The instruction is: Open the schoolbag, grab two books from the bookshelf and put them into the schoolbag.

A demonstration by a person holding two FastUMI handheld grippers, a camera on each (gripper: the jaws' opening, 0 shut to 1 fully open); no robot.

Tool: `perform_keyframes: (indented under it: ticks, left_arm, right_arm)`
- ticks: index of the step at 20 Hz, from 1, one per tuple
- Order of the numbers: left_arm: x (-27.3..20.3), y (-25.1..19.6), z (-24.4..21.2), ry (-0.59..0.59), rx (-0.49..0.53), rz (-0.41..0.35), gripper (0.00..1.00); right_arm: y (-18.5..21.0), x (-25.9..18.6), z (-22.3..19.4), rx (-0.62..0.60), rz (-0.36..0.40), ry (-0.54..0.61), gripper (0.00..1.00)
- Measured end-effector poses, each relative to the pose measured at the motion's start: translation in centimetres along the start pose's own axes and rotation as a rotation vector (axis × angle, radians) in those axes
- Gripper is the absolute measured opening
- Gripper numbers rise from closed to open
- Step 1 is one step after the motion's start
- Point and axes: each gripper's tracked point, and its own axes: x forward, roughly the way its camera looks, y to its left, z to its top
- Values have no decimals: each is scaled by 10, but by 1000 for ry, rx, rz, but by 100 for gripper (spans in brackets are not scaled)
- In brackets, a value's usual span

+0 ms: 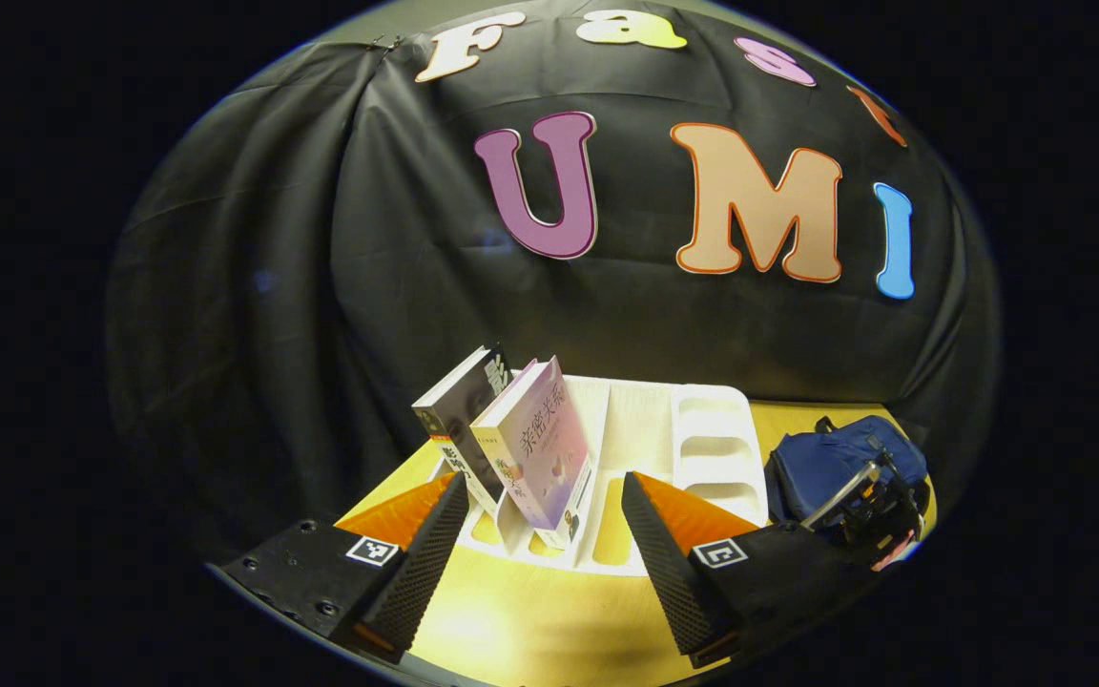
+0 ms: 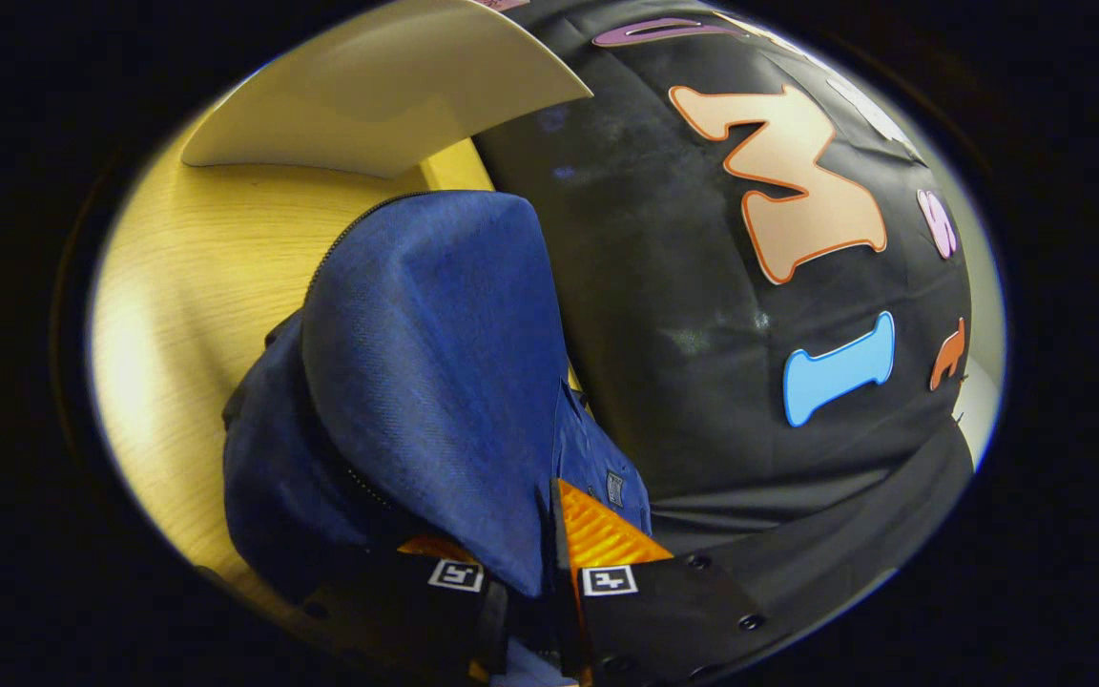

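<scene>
Two books lean in the white bookshelf (image 1: 693,448): a dark-covered one (image 1: 459,415) and a lavender one (image 1: 538,448) in front of it. My left gripper (image 1: 540,515) is open, low over the table, its fingers either side of the lavender book and just short of it. The blue schoolbag (image 1: 836,458) lies to the right of the shelf, with my right gripper (image 1: 869,501) on it. In the right gripper view, a fold of the schoolbag's blue flap (image 2: 435,372) is lifted, and the right gripper (image 2: 521,568) is shut on its edge.
The wooden table (image 2: 168,315) carries both shelf and bag. The bookshelf's white end (image 2: 387,86) stands close behind the bag. Black cloth walls the booth at the back and sides. Empty slots of the shelf lie right of the books.
</scene>
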Motion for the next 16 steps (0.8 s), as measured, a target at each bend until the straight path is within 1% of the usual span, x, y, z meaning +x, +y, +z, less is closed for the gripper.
perform_keyframes:
  ticks: [1, 2, 3, 5, 8, 10, 13, 14, 15, 16]
  left_arm:
    - [3, 4, 0, 5, 5, 7, 95]
    - [7, 6, 1, 8, 4, 11, 95]
    - [11, 8, 1, 10, 1, 13, 95]
    - [21, 13, 4, 21, -13, 7, 94]
    - [39, 22, 2, 57, -34, -4, 94]
    - [52, 27, -4, 99, -50, -9, 94]
    - [70, 32, -19, 165, -45, -26, 94]
    - [75, 35, -23, 187, -43, -20, 94]
    - [84, 36, -26, 203, -47, -24, 94]
    - [92, 35, -30, 222, -54, -29, 94]
  right_arm:
    - [2, -4, 3, 5, 12, 0, 26]
    - [-6, -14, 9, 22, -8, 9, 17]
    - [-12, -4, 3, 49, -12, 12, 8]
    - [-29, -6, 7, 110, -34, 15, 8]
    - [-54, -9, 10, 157, -61, 14, 8]
    - [-69, -10, 10, 171, -79, 17, 8]
    - [-88, -13, 9, 213, -108, 27, 8]
    - [-94, -16, 10, 229, -116, 31, 8]
    - [-100, -16, 9, 248, -122, 34, 10]
    - [-104, -18, 9, 263, -124, 38, 8]
